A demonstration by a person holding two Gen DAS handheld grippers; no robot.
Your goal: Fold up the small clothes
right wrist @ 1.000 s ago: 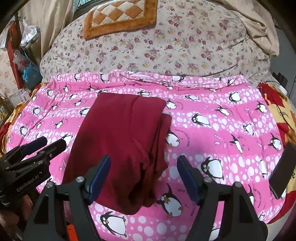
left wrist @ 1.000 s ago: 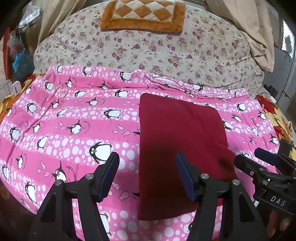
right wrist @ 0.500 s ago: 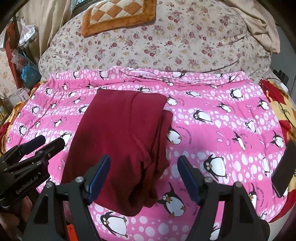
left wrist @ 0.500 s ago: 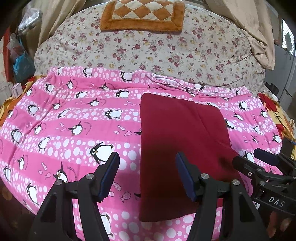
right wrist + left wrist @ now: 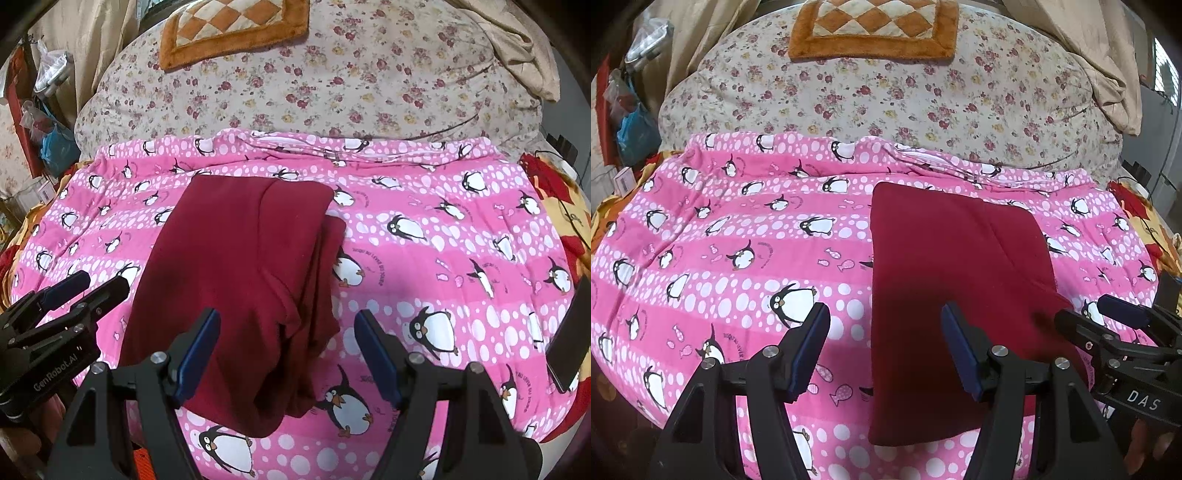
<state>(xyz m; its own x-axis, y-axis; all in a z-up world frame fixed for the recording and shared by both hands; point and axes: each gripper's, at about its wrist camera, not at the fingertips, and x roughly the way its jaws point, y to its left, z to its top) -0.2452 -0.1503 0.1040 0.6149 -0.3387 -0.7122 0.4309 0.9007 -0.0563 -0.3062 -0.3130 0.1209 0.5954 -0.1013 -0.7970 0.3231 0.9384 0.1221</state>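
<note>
Lying folded, red garment (image 5: 240, 280) | ahead of both grippers | left (image 5: 884, 349), right (image 5: 288, 350) fingers spread, empty

The garment (image 5: 953, 295) lies folded flat on the blanket (image 5: 720, 240), which covers the near part of the bed. Behind the blanket lies the quilt (image 5: 886, 99), and the mat (image 5: 873, 27) rests on the quilt's far edge. A cloth (image 5: 1108, 66) lies on the quilt's right end. Bags (image 5: 48, 129) stand left of the bed. A phone (image 5: 569, 343) lies on the bed's right edge, right of the blanket.

The left hand-held gripper (image 5: 884, 350) hovers over the garment's near left edge; the right hand-held gripper (image 5: 288, 354) hovers over its near right edge. Neither touches the garment.
</note>
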